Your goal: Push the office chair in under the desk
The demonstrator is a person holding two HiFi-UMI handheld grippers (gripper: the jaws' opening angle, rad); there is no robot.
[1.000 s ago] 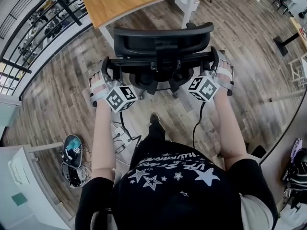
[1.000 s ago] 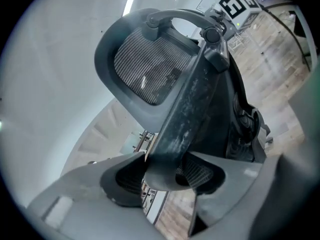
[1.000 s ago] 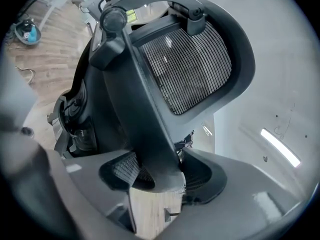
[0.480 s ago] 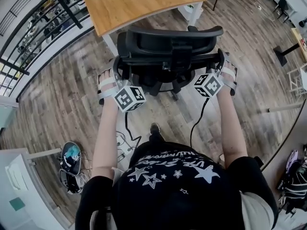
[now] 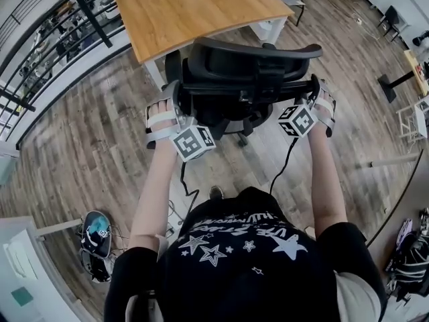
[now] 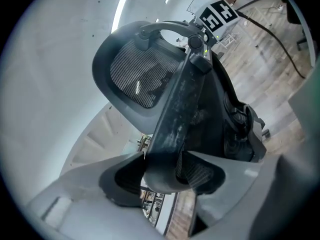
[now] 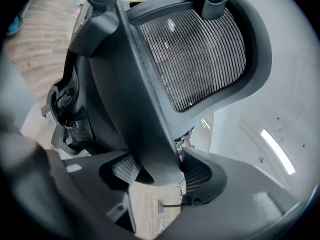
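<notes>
— Bright and even in the head view, soft light from above, only a faint shadow under the dark chair (image 5: 248,79). Strongly bowed towards the edges, with curved boards across the floor (image 5: 80,146).
— Harsher in both gripper views: round black vignette, white glare from a ceiling light strip (image 6: 119,13), pale washed-out wall. Sharp on the mesh panel (image 6: 137,79), soft and smeared on the near jaws

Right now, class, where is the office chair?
In the head view the office chair stands centre, just short of the desk, its back gripped by the left gripper and right gripper.
</notes>
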